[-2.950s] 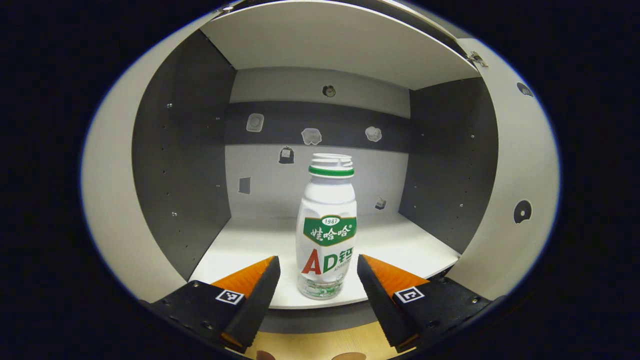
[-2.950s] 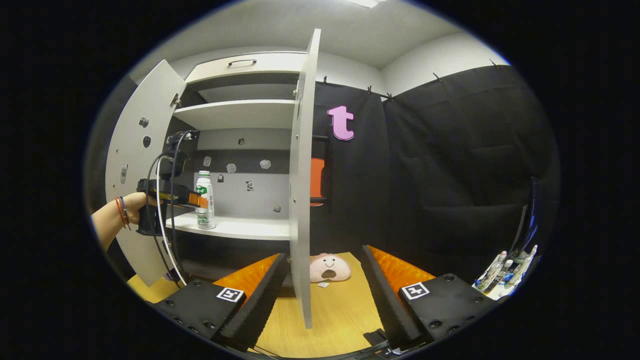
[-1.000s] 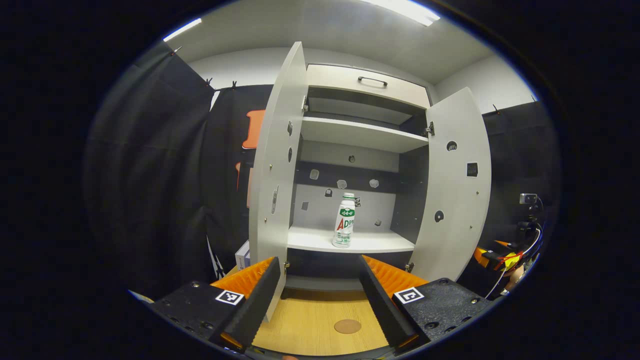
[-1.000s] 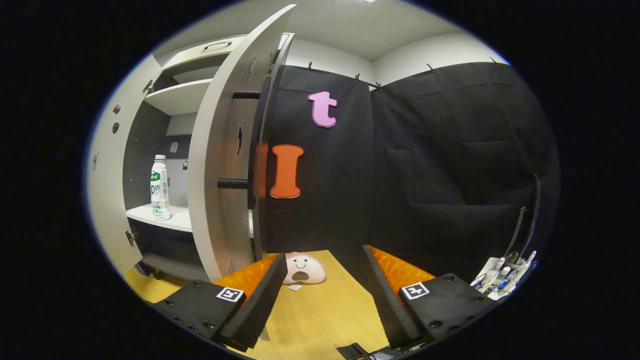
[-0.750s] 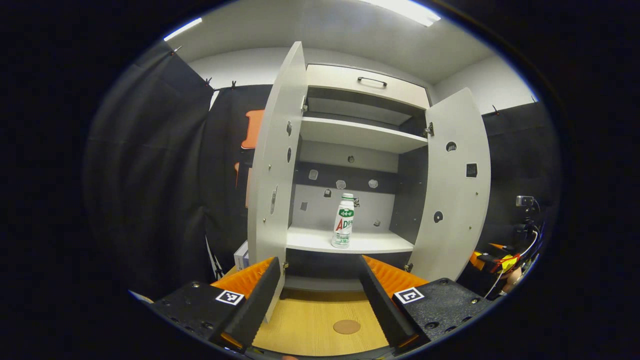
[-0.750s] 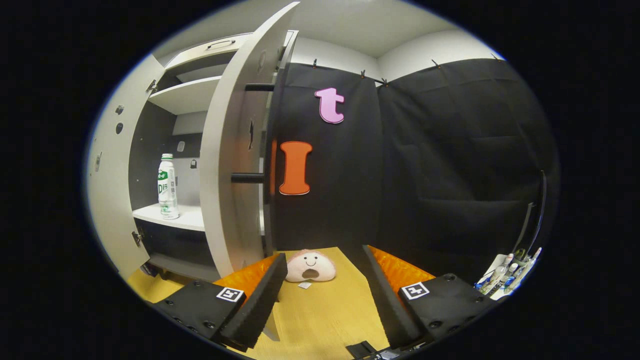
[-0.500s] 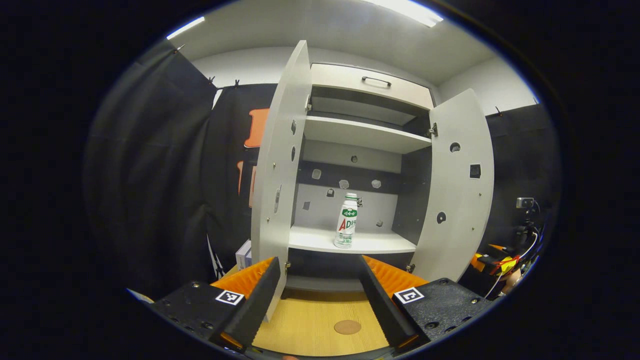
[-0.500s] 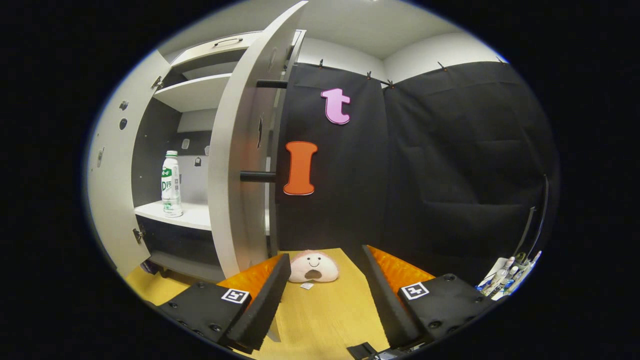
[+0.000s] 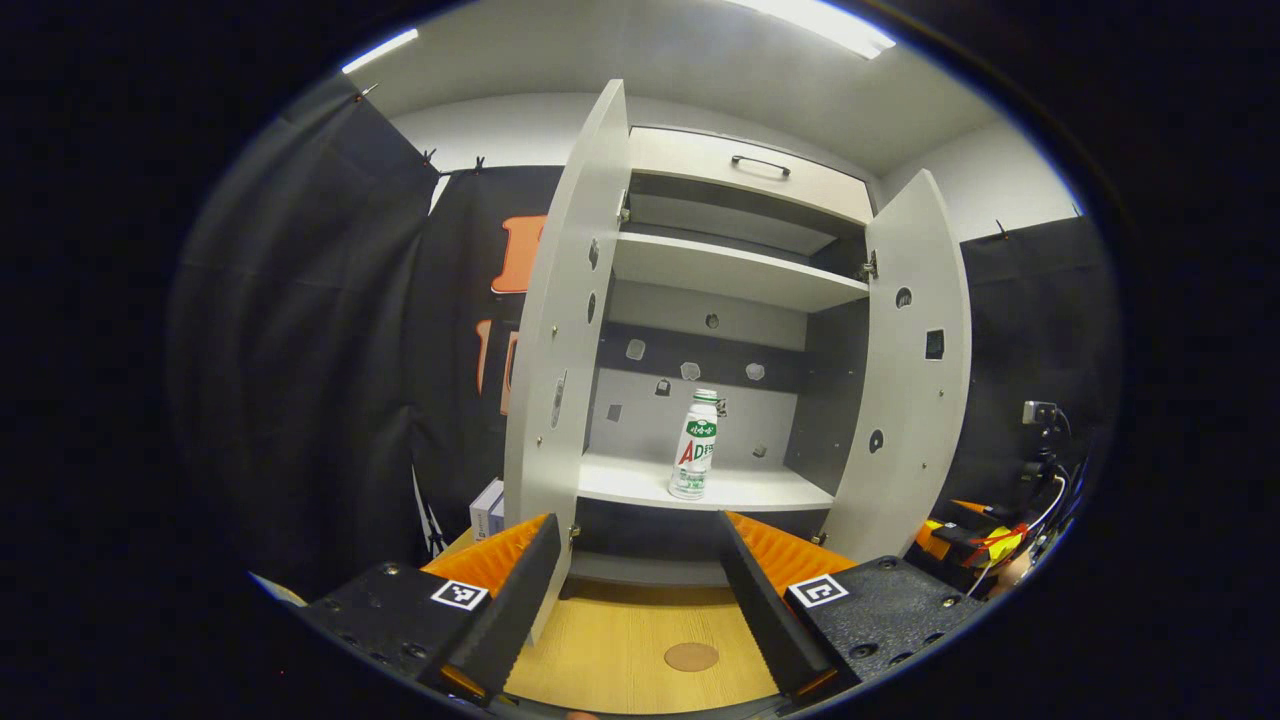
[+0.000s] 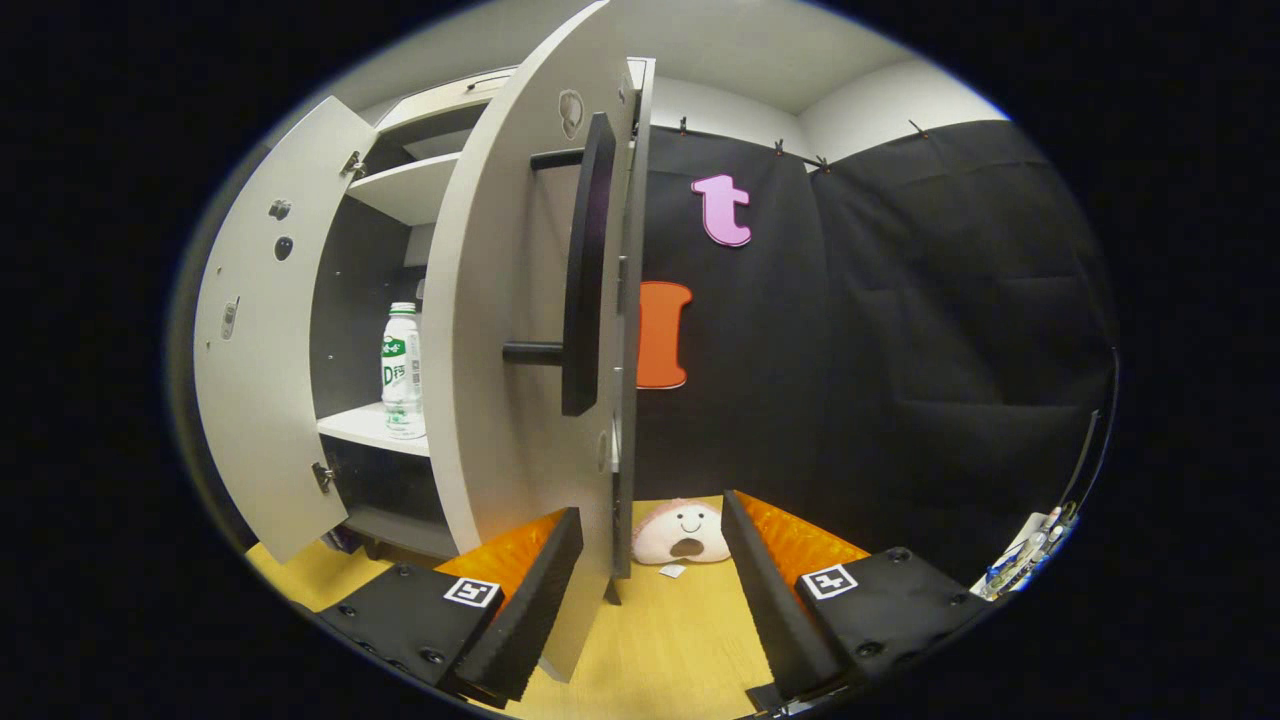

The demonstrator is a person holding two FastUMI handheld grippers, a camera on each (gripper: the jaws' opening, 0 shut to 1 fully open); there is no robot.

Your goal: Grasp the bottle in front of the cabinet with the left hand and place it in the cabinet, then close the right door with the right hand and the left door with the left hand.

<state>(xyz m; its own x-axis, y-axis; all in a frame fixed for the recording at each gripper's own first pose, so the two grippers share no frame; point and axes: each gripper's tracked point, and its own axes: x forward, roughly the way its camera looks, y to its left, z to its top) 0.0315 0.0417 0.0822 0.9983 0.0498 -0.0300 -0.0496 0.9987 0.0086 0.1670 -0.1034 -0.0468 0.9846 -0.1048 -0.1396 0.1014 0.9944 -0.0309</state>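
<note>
Bottle (image 9: 694, 457) upright, flat cabinet shelf (image 9: 640, 481)

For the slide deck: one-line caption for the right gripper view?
Open right tongs at the right door's edge, bottle standing on the cabinet shelf.

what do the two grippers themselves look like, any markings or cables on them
Each gripper, left gripper and right gripper, has two long wedge-shaped fingers with ribbed faces, on black textured blocks fixed with small screws. Each block carries a square black-and-white coded marker. In the left gripper view the right gripper farther off has looping cables and yellow tape.
</note>
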